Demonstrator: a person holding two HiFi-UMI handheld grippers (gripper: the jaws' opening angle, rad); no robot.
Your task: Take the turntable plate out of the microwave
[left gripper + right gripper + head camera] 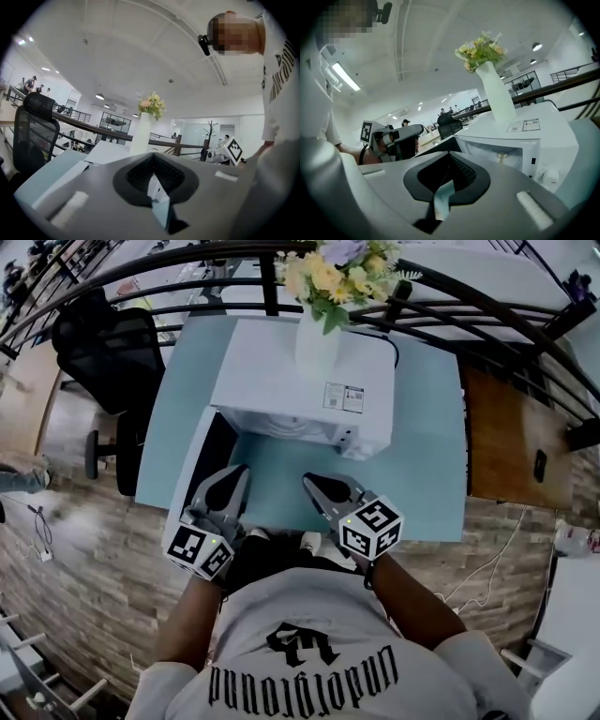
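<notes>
Right gripper view: the microwave [520,136] stands with its door [438,146] swung open, exposing a pale cavity [497,157]. A small gold hub [502,157] shows low in that cavity. The turntable plate itself cannot be made out as a separate item. If it is clear glass, it is judged to lie over that hub on the cavity floor. Neither gripper carries it.

Head view: the open door sits at the left of the microwave, dark inner face toward the centre. The left gripper [240,472] and right gripper [309,480] are both in the lower centre of the frame, just in front of the cavity mouth and outside it. They are near each other but apart, and both point toward the opening. Each gripper has its jaws closed together with nothing between the pads.

A white vase [317,343] with flowers [333,268] stands on top of the microwave. The microwave rests on a pale blue bench [422,484]. A black chair [108,348] is at the upper left.

Step in hand, as judged: approach to the open cavity. Removal of the plate has not begun.

Next move, as judged:
1. Spread the jaws of at least one gripper before entry.
2. Enter low and level, clear of the door and the cavity frame.
3. Close on the near rim of the plate.
4. Lift it free of the hub, then draw it straight out.

Caution: a glass rim is likely to be smooth, so a shallow grip may slip.
</notes>
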